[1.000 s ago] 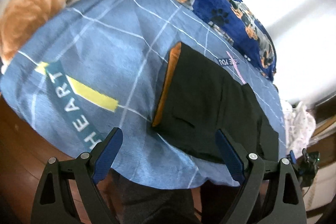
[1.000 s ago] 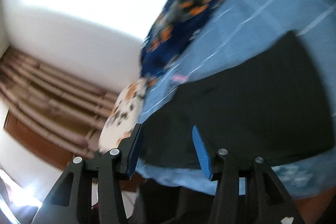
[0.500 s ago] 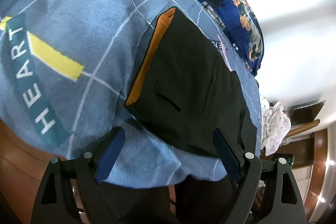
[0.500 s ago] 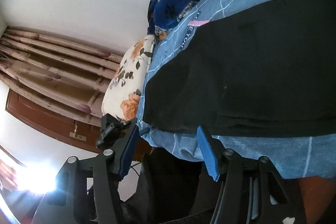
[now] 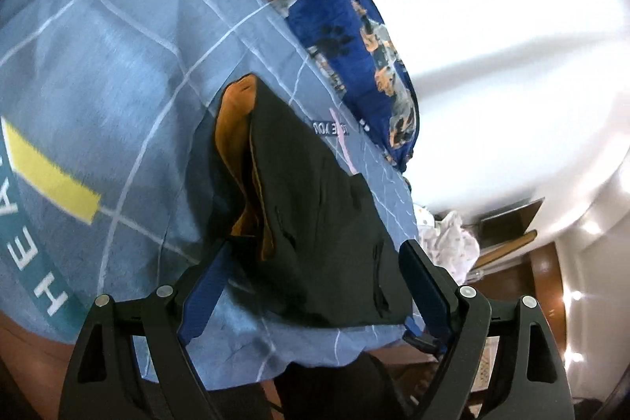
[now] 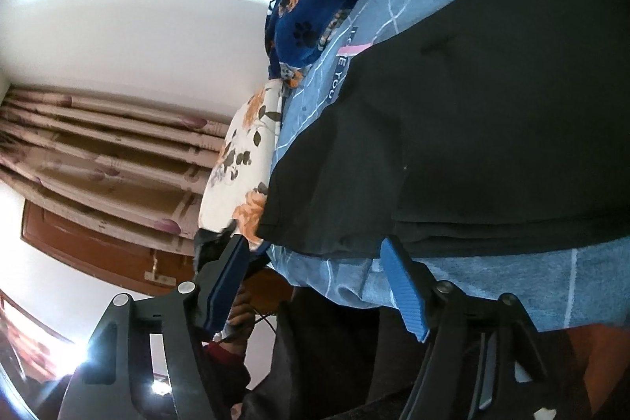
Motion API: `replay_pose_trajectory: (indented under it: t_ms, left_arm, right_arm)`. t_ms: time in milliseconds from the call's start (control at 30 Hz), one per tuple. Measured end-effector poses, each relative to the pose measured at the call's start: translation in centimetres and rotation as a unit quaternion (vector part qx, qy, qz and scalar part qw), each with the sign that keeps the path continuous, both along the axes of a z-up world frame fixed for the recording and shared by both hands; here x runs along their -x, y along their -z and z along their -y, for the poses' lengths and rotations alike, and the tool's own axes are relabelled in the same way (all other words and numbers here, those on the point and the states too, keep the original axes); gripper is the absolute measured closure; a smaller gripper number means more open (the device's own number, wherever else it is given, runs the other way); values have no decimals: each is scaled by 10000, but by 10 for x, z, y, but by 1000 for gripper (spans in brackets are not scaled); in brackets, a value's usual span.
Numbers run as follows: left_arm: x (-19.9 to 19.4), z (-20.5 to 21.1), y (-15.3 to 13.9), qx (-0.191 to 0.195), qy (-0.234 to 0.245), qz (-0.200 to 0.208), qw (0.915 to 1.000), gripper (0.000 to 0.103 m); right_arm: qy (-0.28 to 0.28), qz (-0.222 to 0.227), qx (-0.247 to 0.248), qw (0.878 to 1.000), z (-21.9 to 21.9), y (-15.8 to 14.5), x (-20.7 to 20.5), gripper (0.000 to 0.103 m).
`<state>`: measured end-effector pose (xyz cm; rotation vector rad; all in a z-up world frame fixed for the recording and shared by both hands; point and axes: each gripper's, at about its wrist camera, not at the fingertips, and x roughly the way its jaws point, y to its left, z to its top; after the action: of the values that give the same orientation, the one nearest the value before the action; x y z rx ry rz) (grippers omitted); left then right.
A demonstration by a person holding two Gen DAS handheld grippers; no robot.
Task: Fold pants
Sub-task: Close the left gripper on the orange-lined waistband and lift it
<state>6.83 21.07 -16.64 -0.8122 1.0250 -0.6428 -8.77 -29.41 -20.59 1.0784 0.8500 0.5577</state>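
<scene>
The waistband of the black pants point(image 5: 327, 223), flat half a second ago, is now seen lifted, its orange lining exposed.

The left gripper point(image 5: 315, 274) is held wide open, pointed down over the waist end near the bed's front edge; nothing is pinched. Only the right view shows the curtain point(image 6: 98, 152). The right gripper point(image 6: 315, 262) is being opened at the bedsheet point(image 6: 512, 278) edge, just below the pants' hem, with nothing held.

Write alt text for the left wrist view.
Black pants with an orange lining lie on a blue checked bedsheet, framed by the open left gripper and its blue fingers. A dog-print blanket lies beyond.
</scene>
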Motion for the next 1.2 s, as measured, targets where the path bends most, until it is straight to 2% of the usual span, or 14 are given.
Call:
replay_pose_trajectory:
  t_ms: [67,133,300,467,567,633,667,767,800,833,900,1133,1167,1200]
  left_arm:
    - [0,5,6,-225,16,-99,9997,18]
    - [-1,4,16,-289,11,-278,9992,18]
    - [1,7,42,193,38,-773,9968,18]
    - [4,22,34,-268,258,-481,9982,18]
    - [2,21,33,-24,113,-431,9990,18]
    - [3,17,25,250,-12,-234,9994,18]
    - [5,18,18,237,-36,-94,9997,19]
    - [8,27,11,-262,48,124,9996,27]
    - [9,29,16,-511,60,96,9986,31]
    - [8,31,21,-601,71,6,9982,34]
    - [6,32,34,-589,69,-217,9980,37]
    - [0,32,41,-441,-215,-242,9985,37]
    - [-1,34,40,-477,-195,-226,9984,37]
    - [0,36,38,-617,-145,-169,9978,42]
  right_arm:
    - [20,-53,-46,10000,0,3,-1,34]
    - [20,-88,-51,9999,0,4,-1,33]
    - [-1,-75,-45,10000,0,2,-2,29]
    - [-5,-94,-77,9999,1,4,-1,27]
    - [-6,-124,-105,9999,0,5,-1,26]
    - [-18,-144,-99,9998,-1,7,-1,26]
    - [-14,-152,-90,9998,-1,7,-1,25]
    - [3,-160,-98,9998,-1,7,-1,24]
    - [8,-162,-100,9998,0,8,-1,23]
    - [11,-168,-105,9998,0,8,-1,23]
    - [-1,-189,-117,9998,-1,10,-2,23]
    - [-50,-194,-94,9998,-3,10,-2,22]
    - [-53,-204,-95,9997,-3,10,-2,22]
    - [-55,-209,-94,9997,-3,11,-2,22]
